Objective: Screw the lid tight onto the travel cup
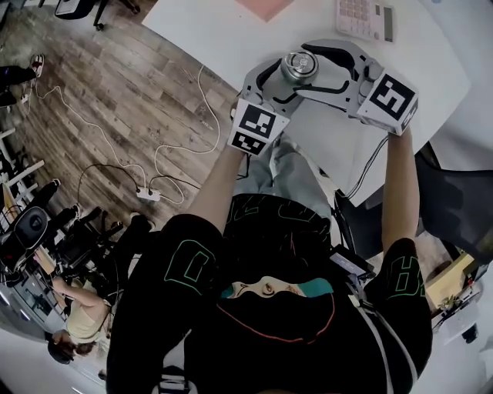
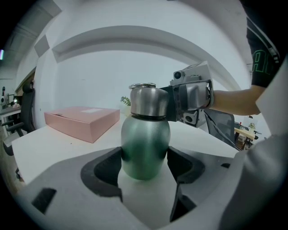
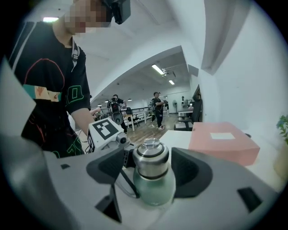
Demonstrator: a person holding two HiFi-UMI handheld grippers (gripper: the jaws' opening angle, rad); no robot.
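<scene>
— Where is the travel cup (image 2: 145, 146) staying?
— It is standing upright over the white bench (image 2: 54, 148). The left gripper (image 2: 145, 162) is holding its green body between the jaws. The steel lid (image 2: 148, 101) is sitting on top, so the inside is hidden.
— And the right gripper (image 3: 150, 168)?
— Its jaws are standing wide on both sides of the lid, not pressing it. Only the head view is showing a calculator (image 1: 363, 17).

A pink box (image 2: 83, 121) and a calculator (image 1: 363, 17) lie on the white table (image 1: 204, 35).
</scene>
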